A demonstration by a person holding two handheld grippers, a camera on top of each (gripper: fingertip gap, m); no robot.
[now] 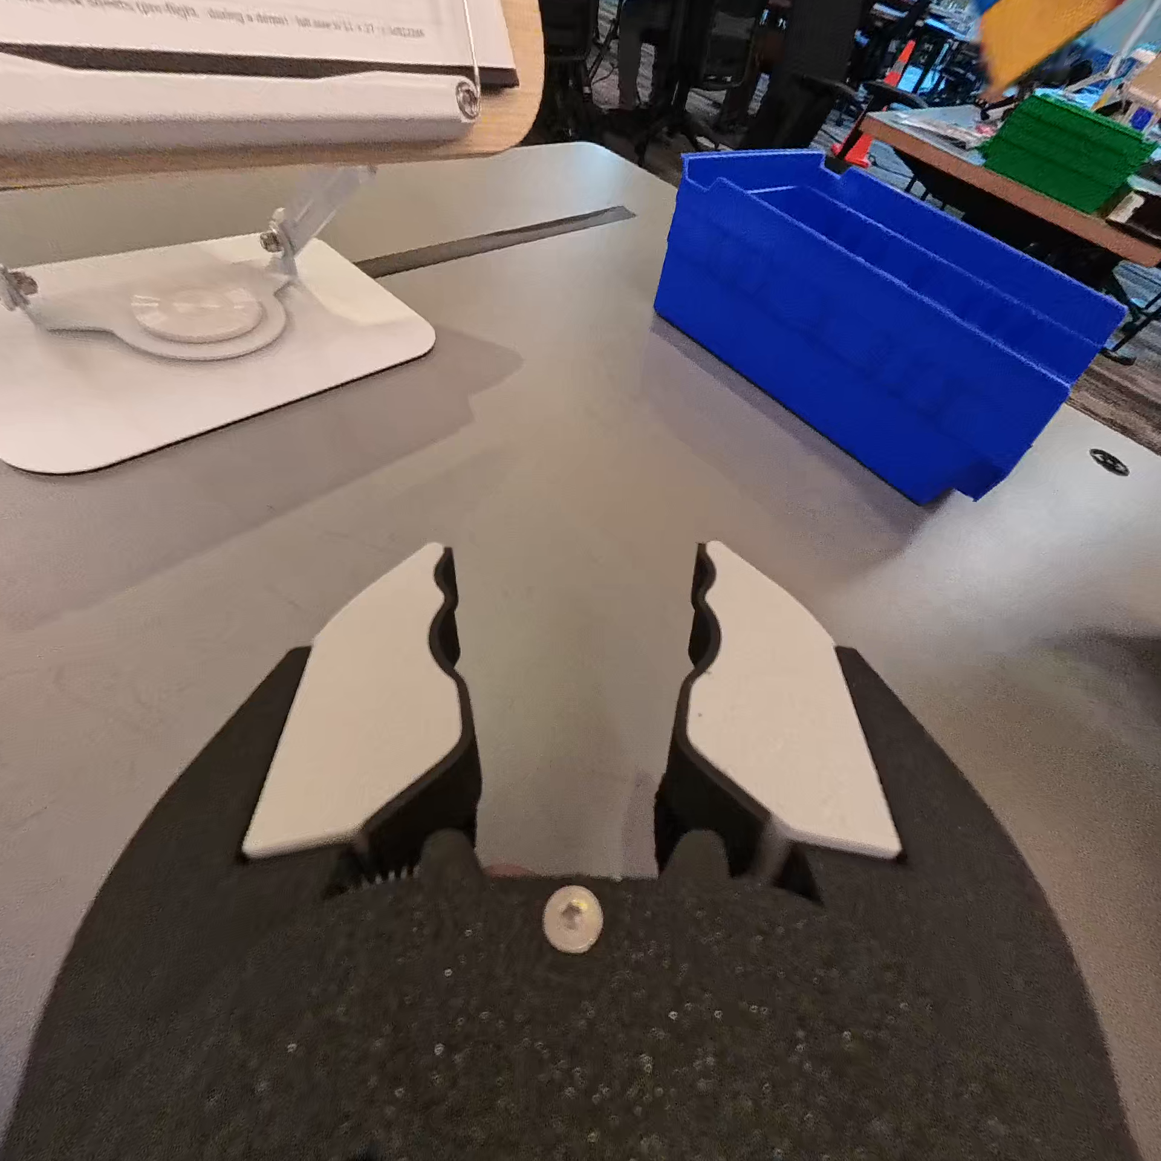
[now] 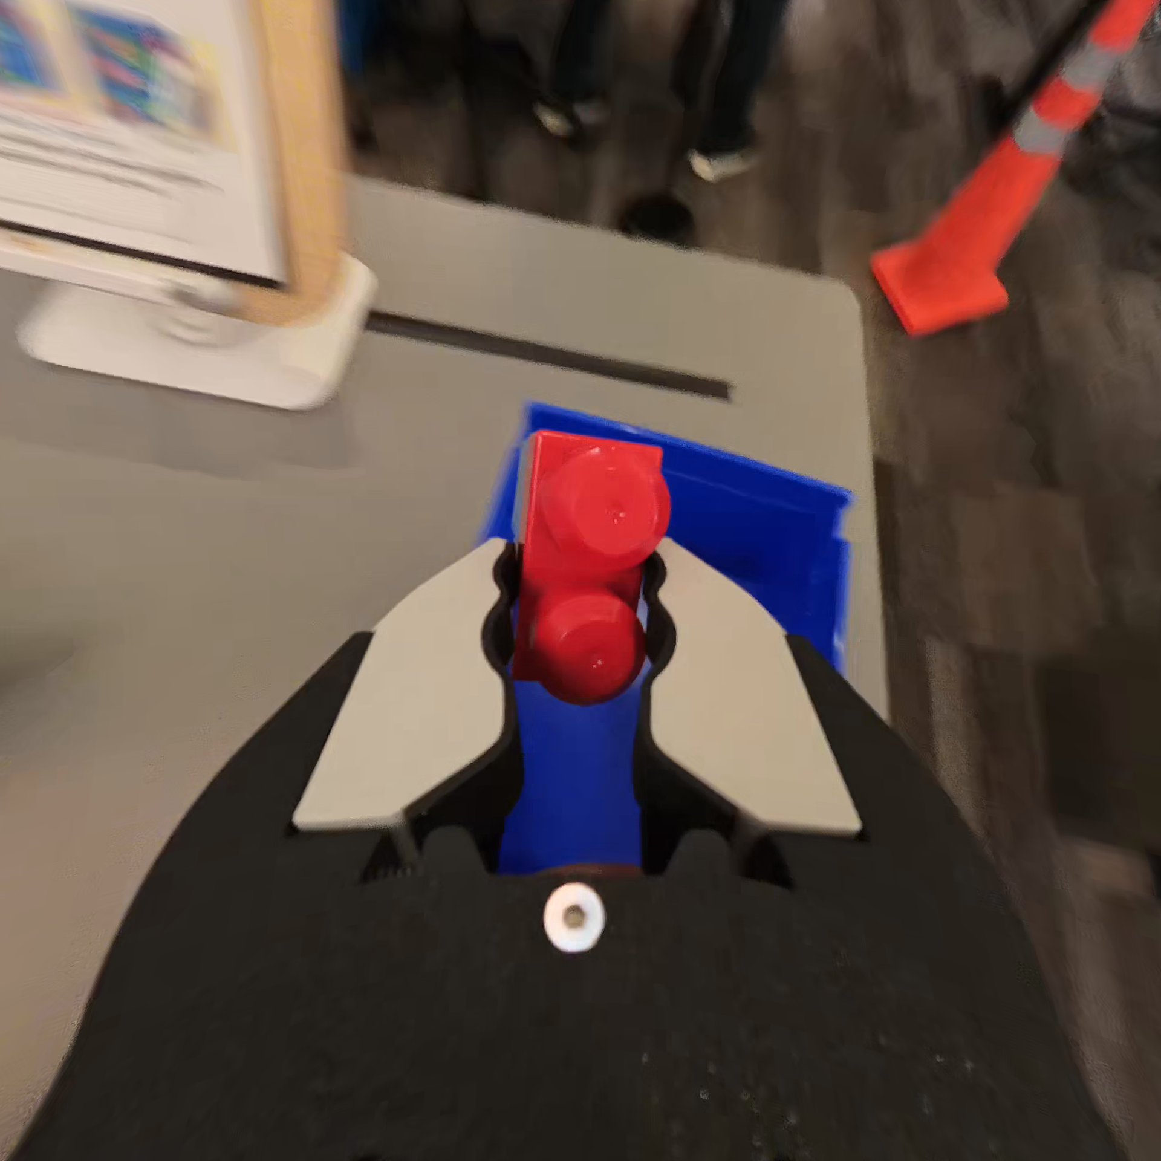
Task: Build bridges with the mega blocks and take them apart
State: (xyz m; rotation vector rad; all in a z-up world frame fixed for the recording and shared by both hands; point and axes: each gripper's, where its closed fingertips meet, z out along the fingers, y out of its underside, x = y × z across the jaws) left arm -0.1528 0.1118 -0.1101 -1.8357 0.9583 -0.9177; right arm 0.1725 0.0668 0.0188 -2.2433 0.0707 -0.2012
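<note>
My right gripper (image 2: 581, 559) is shut on a red two-stud mega block (image 2: 587, 553), held with its studs facing the camera, above the blue bin (image 2: 754, 515). The view is blurred. My left gripper (image 1: 573, 553) is open and empty, low over the bare grey table (image 1: 565, 408). In the left wrist view the blue bin (image 1: 879, 339) stands to the front right of the left gripper; its inside is hidden. No other blocks show.
A white stand (image 1: 188, 352) holding a wood-backed printed sheet (image 1: 251, 56) stands at the left back, also in the right wrist view (image 2: 201, 339). A dark slot (image 1: 502, 242) runs across the table. An orange cone (image 2: 980, 220) stands on the floor beyond the table's far right corner. There is about 35 cm between the tips of the two grippers.
</note>
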